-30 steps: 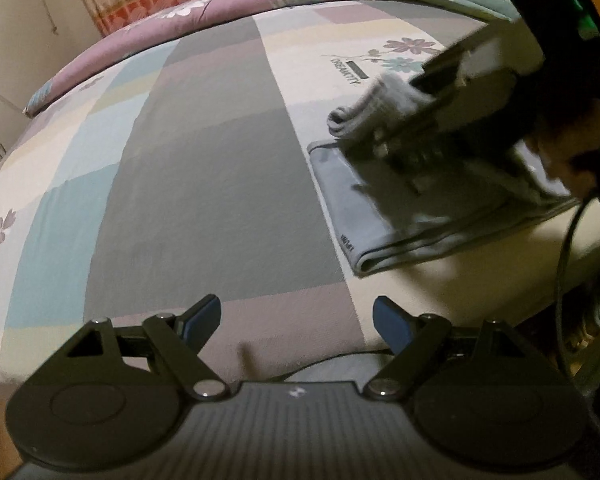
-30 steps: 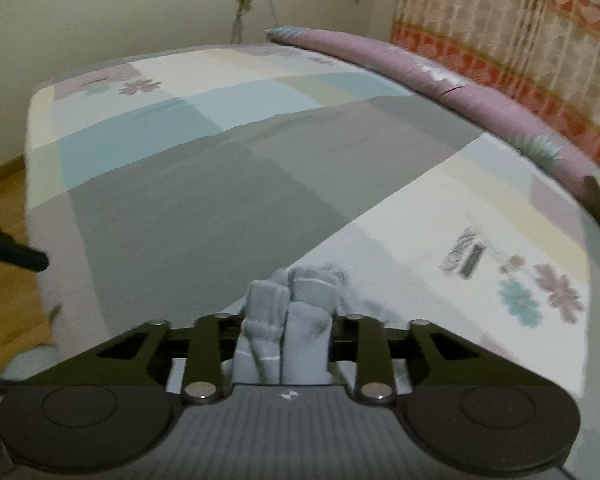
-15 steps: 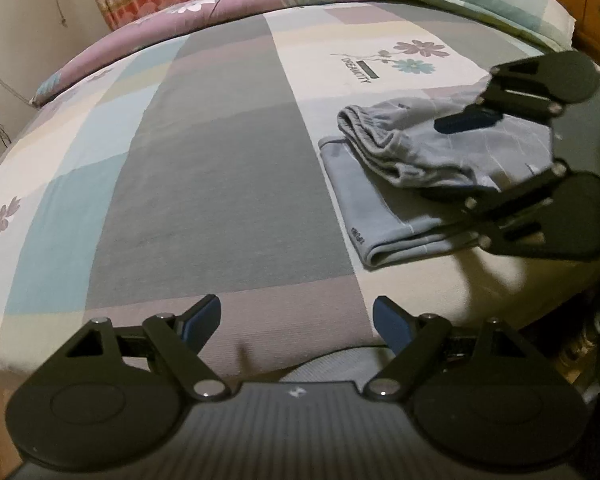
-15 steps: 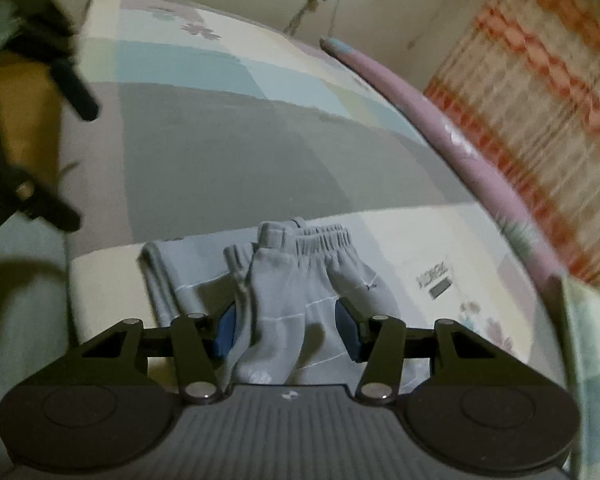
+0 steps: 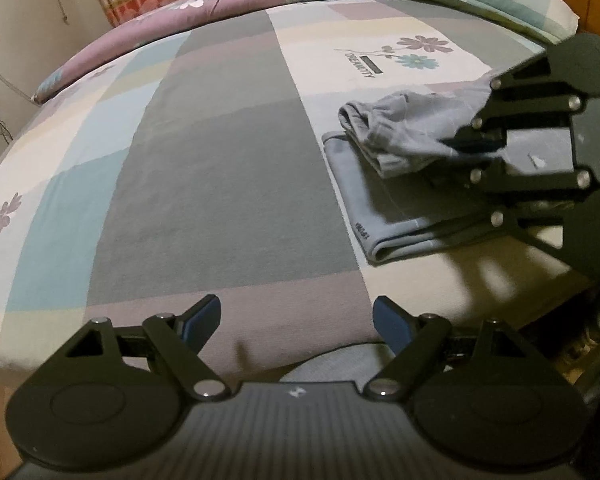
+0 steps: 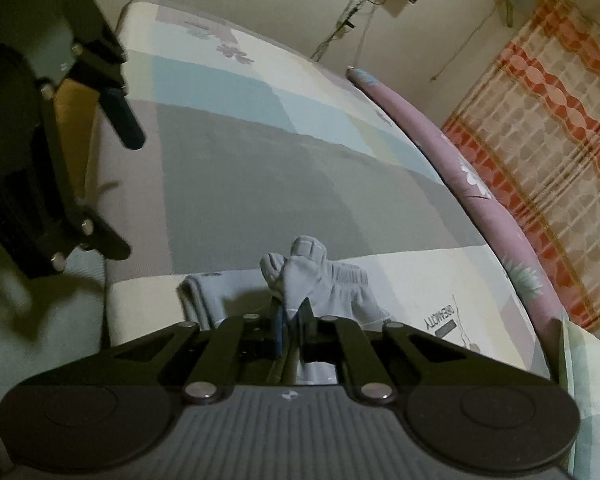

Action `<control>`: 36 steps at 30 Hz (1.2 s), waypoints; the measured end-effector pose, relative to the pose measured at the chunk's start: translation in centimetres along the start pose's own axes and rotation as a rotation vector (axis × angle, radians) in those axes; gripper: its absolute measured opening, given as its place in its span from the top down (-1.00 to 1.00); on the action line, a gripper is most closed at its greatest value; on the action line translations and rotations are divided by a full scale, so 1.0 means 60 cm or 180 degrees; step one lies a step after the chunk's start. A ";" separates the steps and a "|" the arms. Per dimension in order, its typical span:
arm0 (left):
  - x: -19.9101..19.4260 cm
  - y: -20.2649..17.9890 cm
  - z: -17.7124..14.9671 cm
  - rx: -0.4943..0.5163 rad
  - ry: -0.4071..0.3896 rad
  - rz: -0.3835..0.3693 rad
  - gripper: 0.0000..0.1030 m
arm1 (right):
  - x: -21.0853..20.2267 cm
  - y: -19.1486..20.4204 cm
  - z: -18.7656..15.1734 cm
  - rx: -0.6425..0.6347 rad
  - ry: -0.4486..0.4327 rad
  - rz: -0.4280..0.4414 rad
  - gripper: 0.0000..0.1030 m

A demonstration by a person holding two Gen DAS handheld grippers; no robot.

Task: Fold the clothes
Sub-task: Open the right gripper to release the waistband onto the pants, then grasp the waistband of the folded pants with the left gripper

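While right tool (image 6: 291,330) pinches the soft, light grey trousers (image 5: 404,136) atop the folded blue garment (image 5: 364,200), we keep left tool (image 5: 296,322) wide; grip waistband.

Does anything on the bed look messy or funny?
Mostly tidy. The odd bit is the grey bunched-up garment: it sits crumpled and lopsided on top of the neatly folded blue one, with the right claw pinching it shut. The left claw is open and empty near the bed edge.
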State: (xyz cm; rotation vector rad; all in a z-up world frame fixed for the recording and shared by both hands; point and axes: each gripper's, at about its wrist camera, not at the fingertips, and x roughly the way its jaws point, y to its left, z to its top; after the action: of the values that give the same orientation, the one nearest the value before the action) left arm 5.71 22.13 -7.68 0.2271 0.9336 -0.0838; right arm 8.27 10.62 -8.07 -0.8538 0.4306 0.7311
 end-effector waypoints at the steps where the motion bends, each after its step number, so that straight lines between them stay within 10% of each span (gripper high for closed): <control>1: 0.000 0.000 0.000 0.0000 0.0002 0.0000 -0.62 | -0.003 0.005 -0.003 -0.0028 -0.0012 0.0013 0.83; 11: -0.006 0.005 0.014 0.0009 -0.0040 -0.0032 -0.62 | 0.006 0.036 -0.014 0.0074 0.0015 0.0223 0.82; 20: -0.019 0.011 0.038 0.0008 -0.0147 -0.0115 -0.62 | -0.024 -0.042 -0.054 0.0749 0.0076 0.0572 0.34; 24: -0.017 0.024 0.095 -0.0217 -0.0423 -0.0670 -0.54 | -0.053 -0.102 -0.083 0.1185 0.0037 0.0537 0.28; 29: 0.061 0.026 0.165 -0.0510 -0.0319 -0.1129 0.15 | -0.072 -0.159 -0.119 0.1546 0.0039 0.0318 0.28; 36: 0.127 0.019 0.178 -0.0678 -0.0136 -0.1130 0.26 | -0.089 -0.204 -0.177 0.1932 0.0044 0.0106 0.26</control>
State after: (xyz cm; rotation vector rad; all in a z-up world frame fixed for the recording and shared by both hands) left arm 18.83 20.96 -7.49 -0.1393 0.9248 -0.3132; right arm 12.94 -5.44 -4.76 -0.2812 0.6381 0.5760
